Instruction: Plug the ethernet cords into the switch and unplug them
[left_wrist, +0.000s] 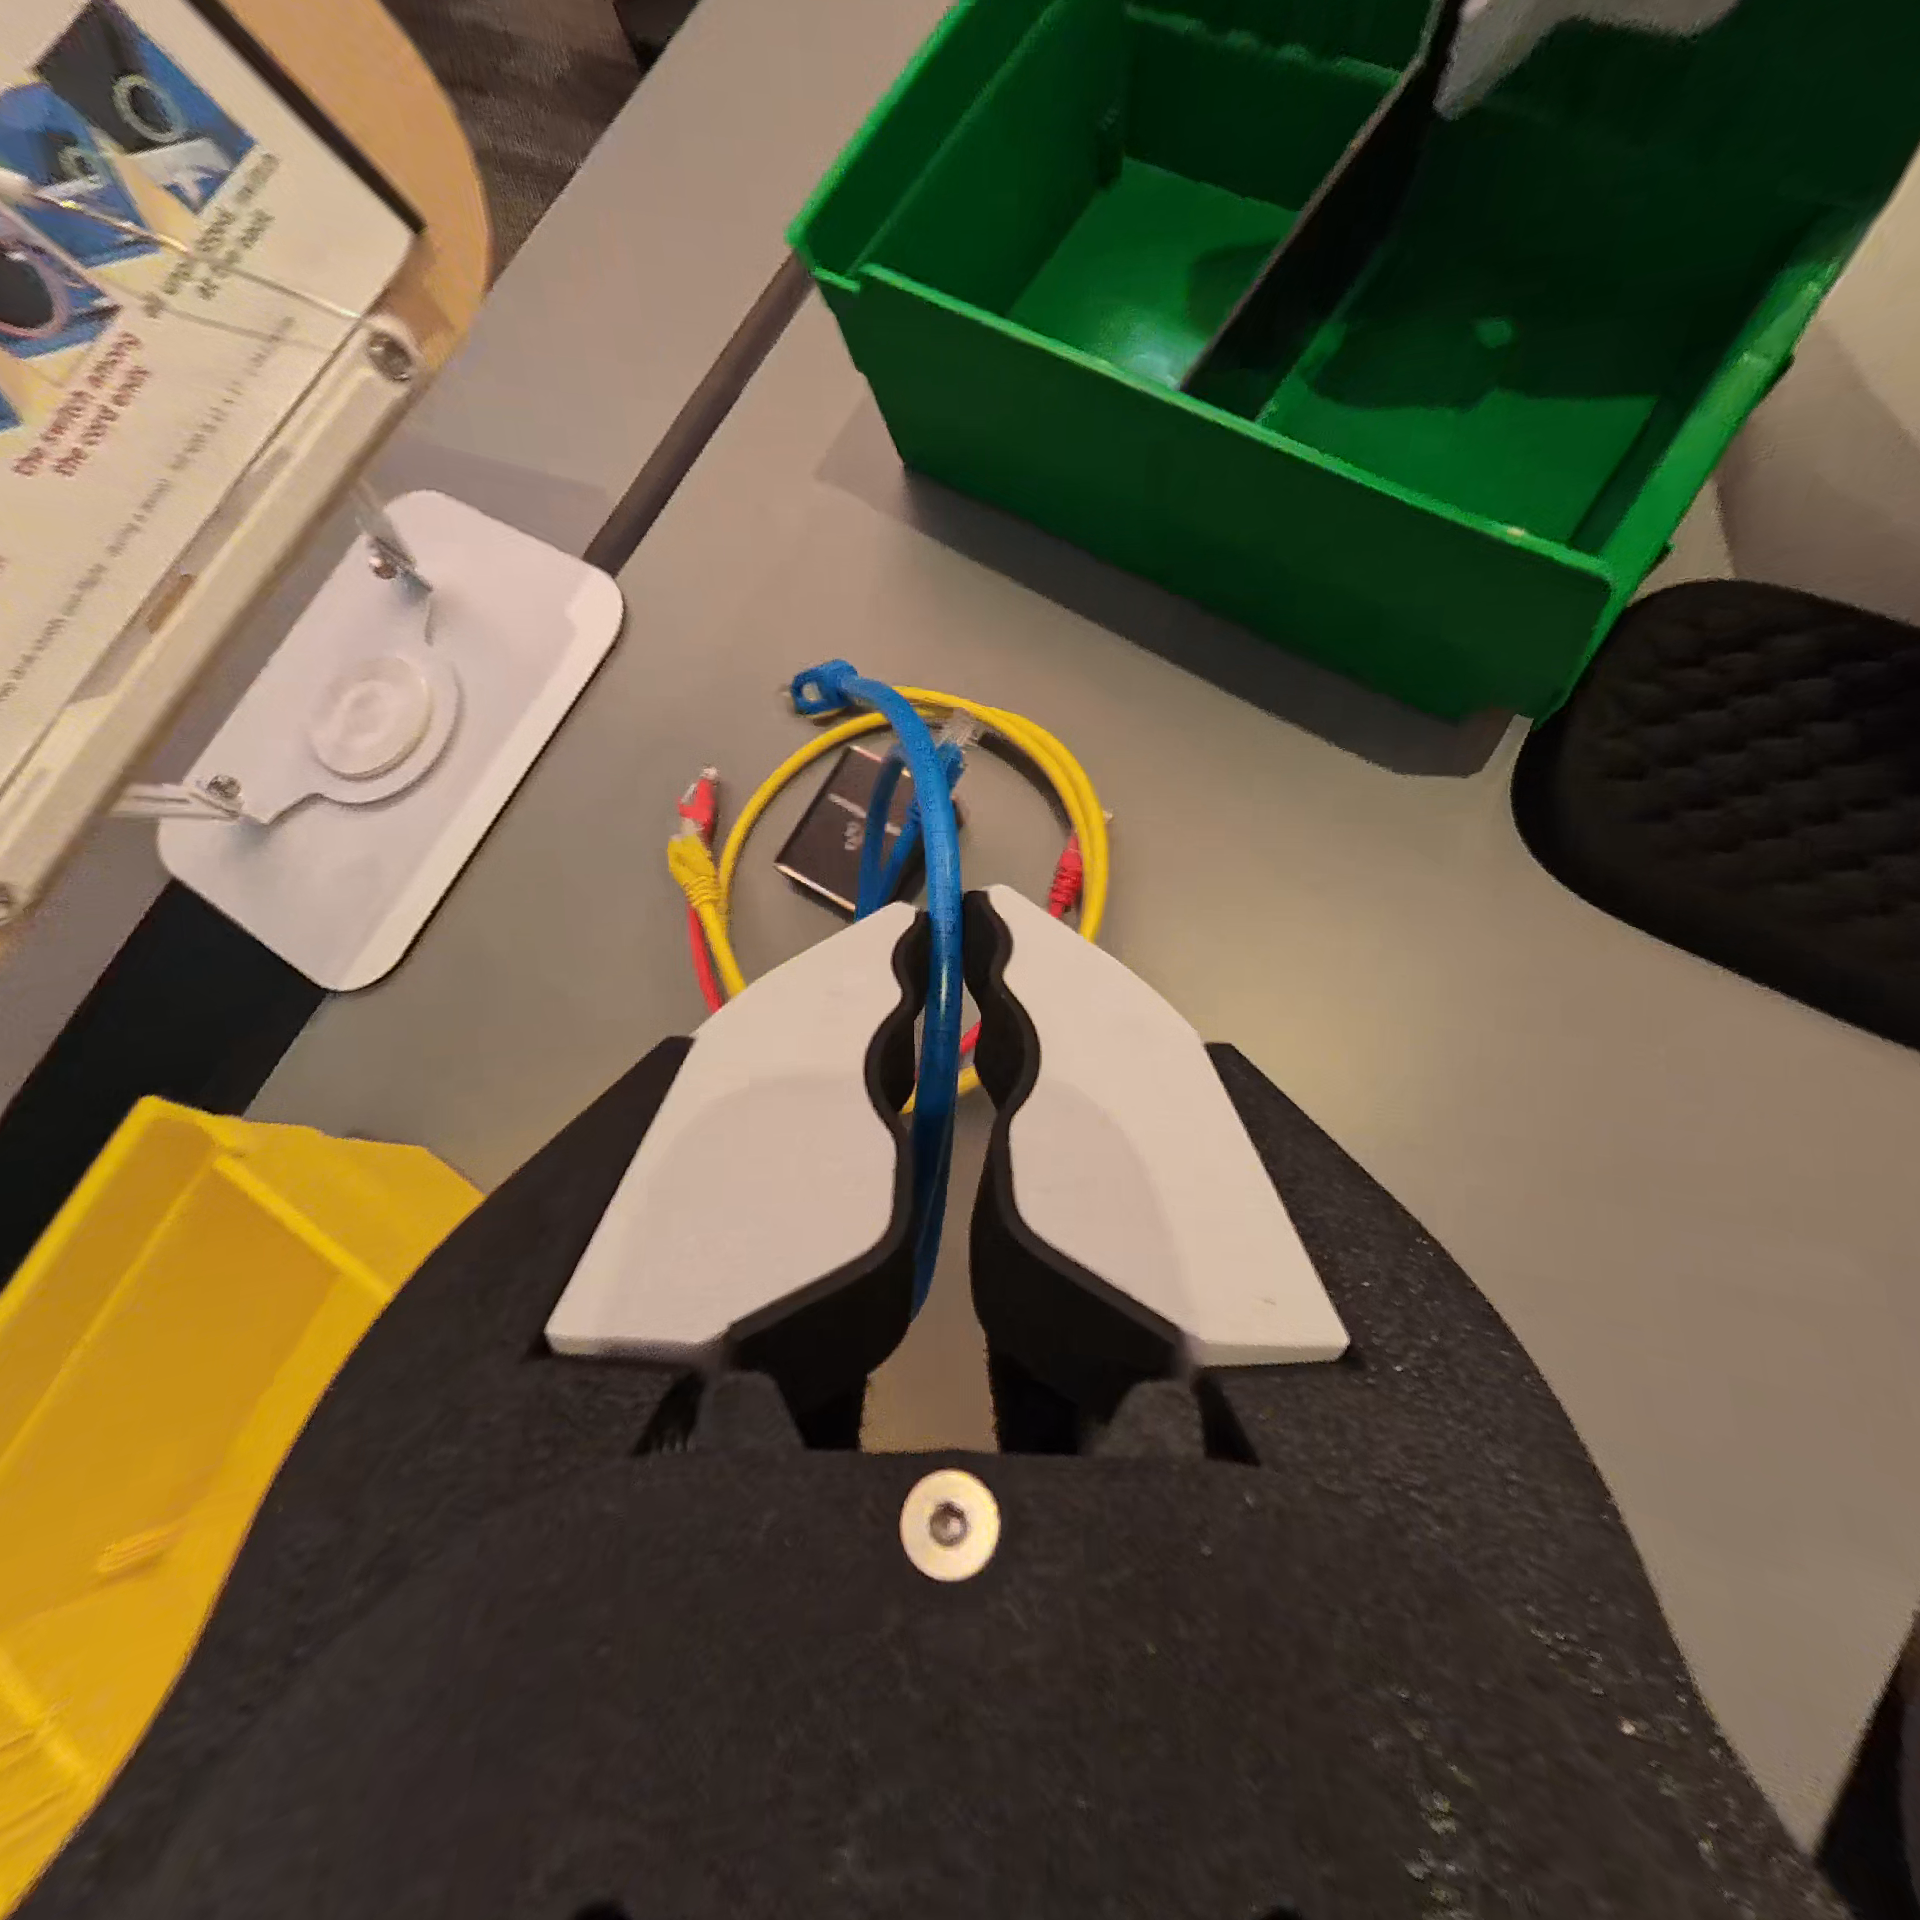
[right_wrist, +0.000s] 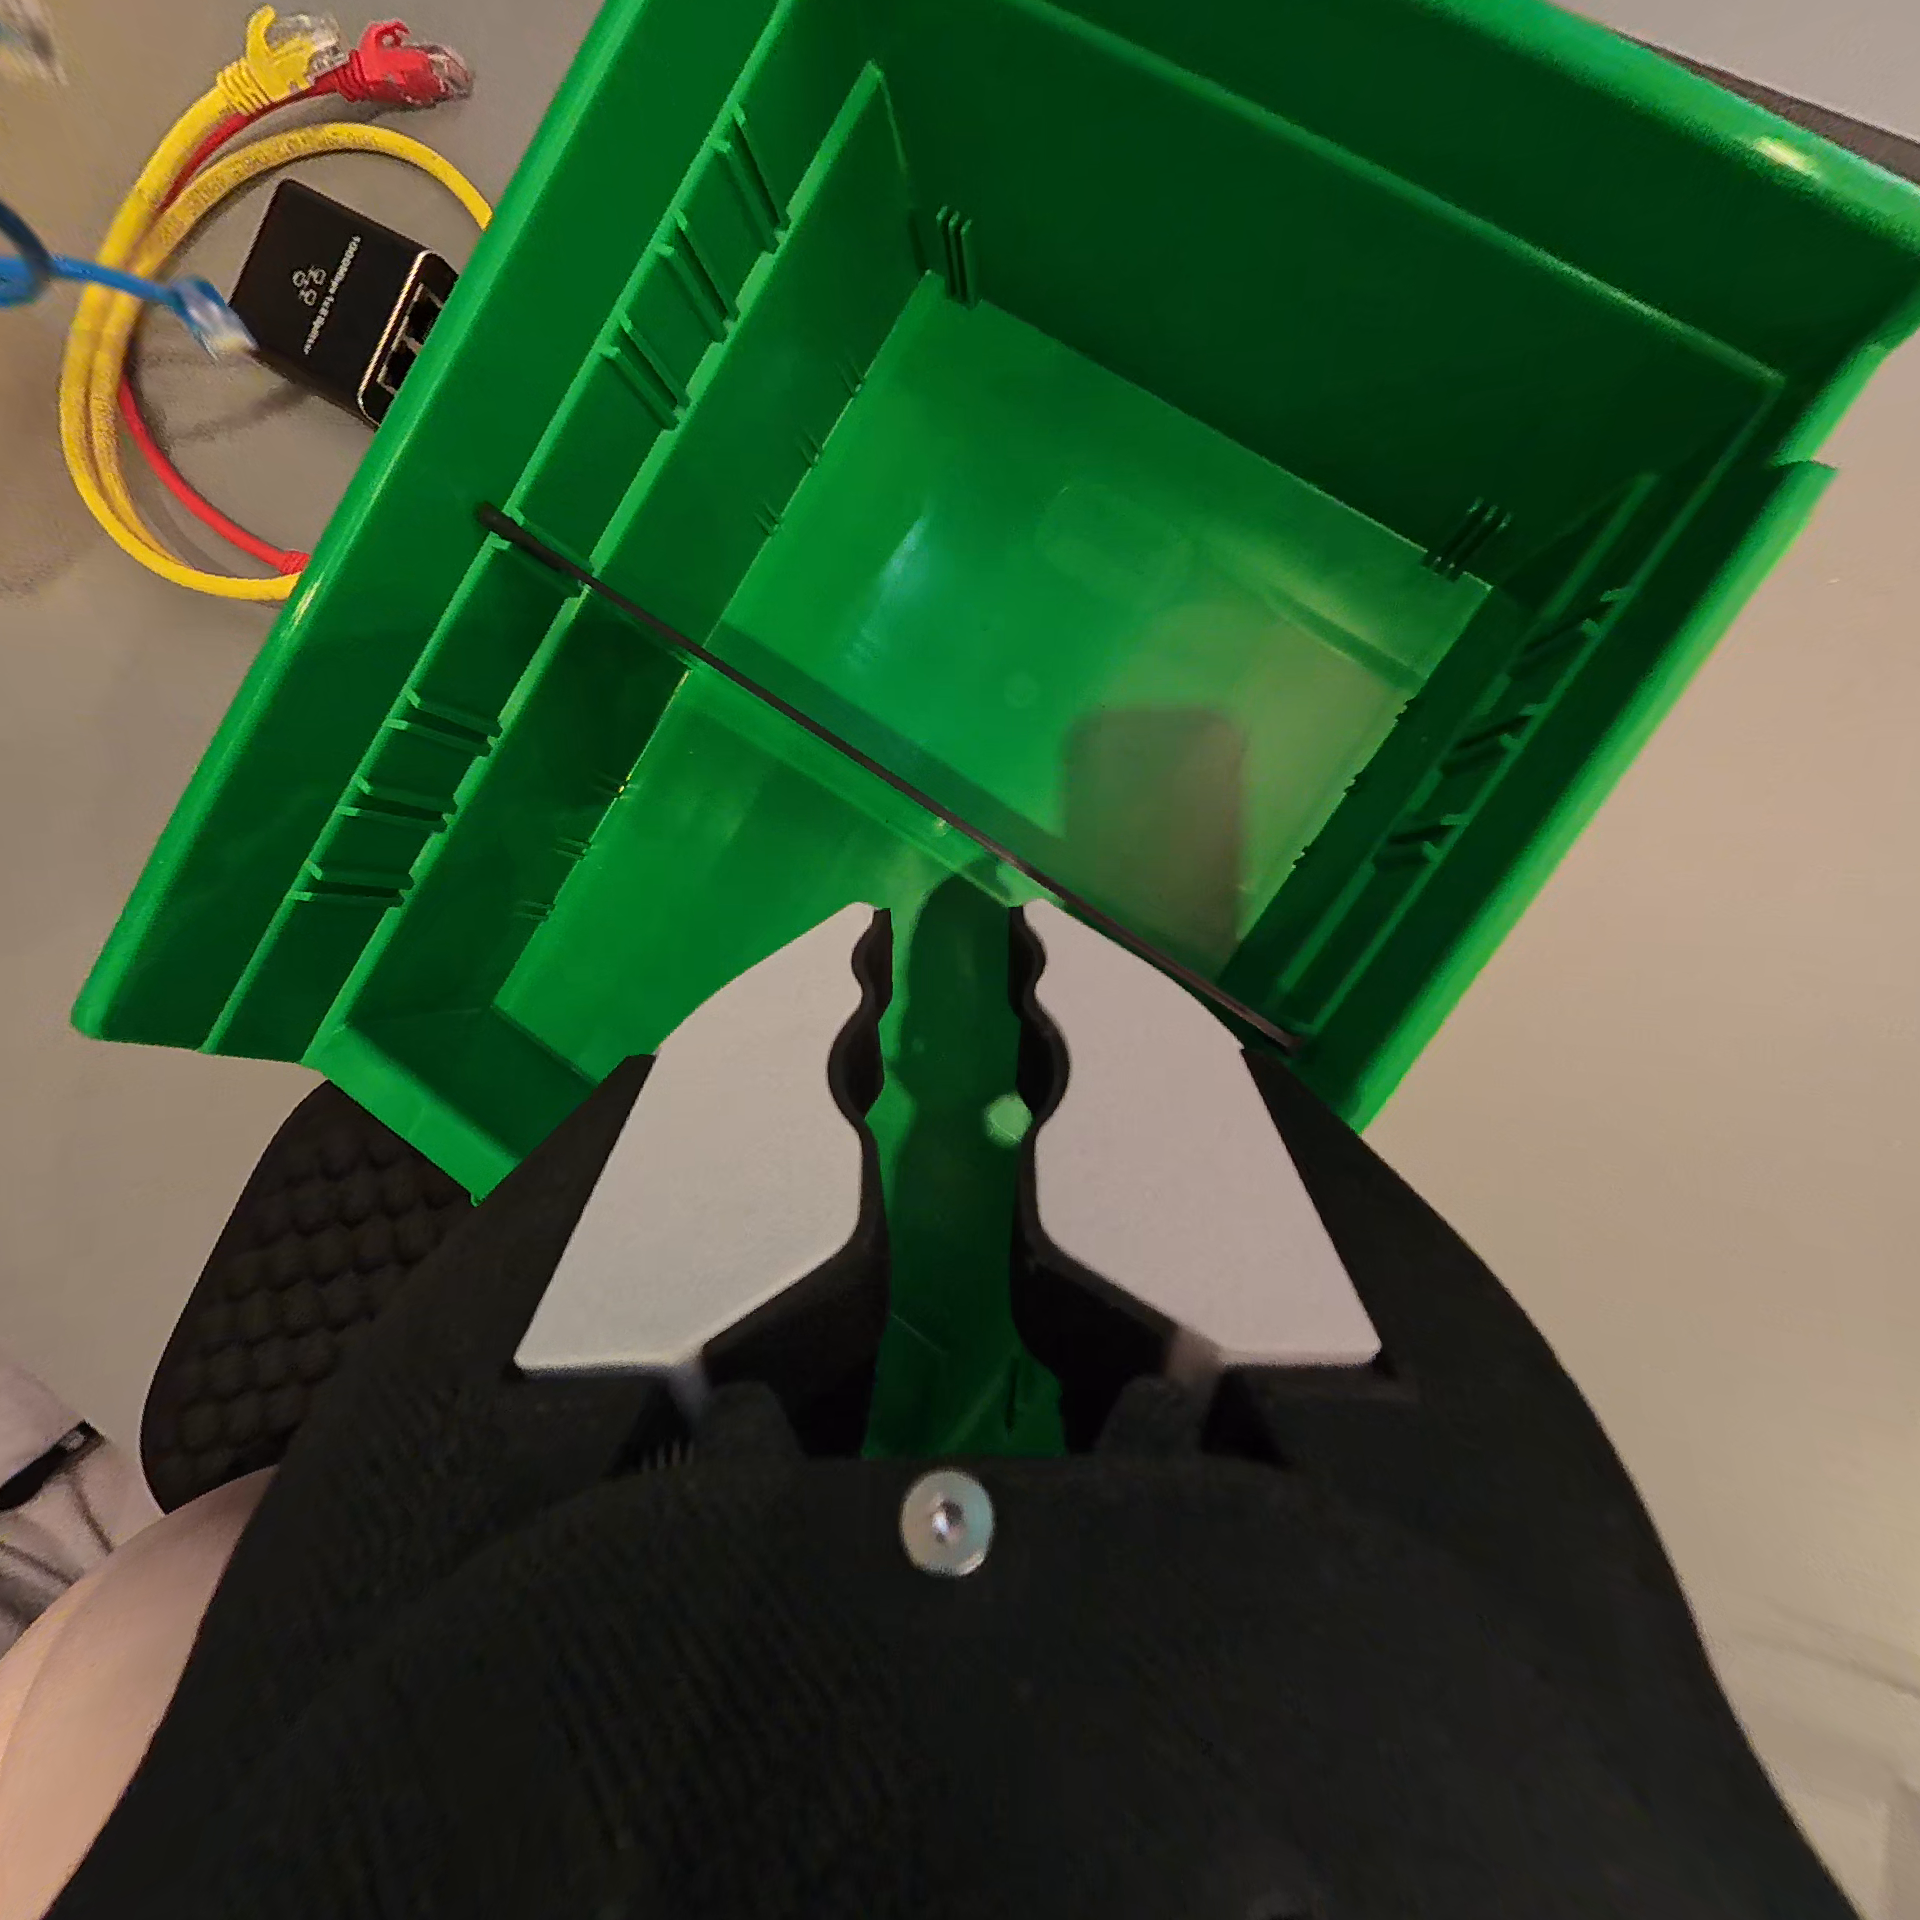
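My left gripper (left_wrist: 948, 909) is shut on a blue ethernet cord (left_wrist: 940, 831) and holds it above the grey table. One blue plug (left_wrist: 821, 688) sticks out to the far left. The other end hangs over the small black switch (left_wrist: 831, 831). A yellow cord (left_wrist: 1070, 769) loops around the switch, with a red cord (left_wrist: 698, 800) beside it. In the right wrist view the switch (right_wrist: 332, 286) lies beside the green bin (right_wrist: 623, 312), and the blue plug (right_wrist: 208, 317) hangs just left of it. My right gripper (right_wrist: 951, 914) hovers over the bin, jaws slightly apart and empty.
The green bin (left_wrist: 1195, 520) has a black divider (left_wrist: 1309, 239) and nothing in it. A yellow bin (left_wrist: 156, 1299) stands at the near left. A white stand base (left_wrist: 395, 727) carries a printed placard (left_wrist: 156, 312). A black chair (left_wrist: 1745, 779) is at the table's right edge. Some 30 centimeters of space lies between my two pairs of fingers. The right gripper is farther from the switch (right_wrist: 332, 286), some 30 centimeters, than the left, some 15 centimeters.
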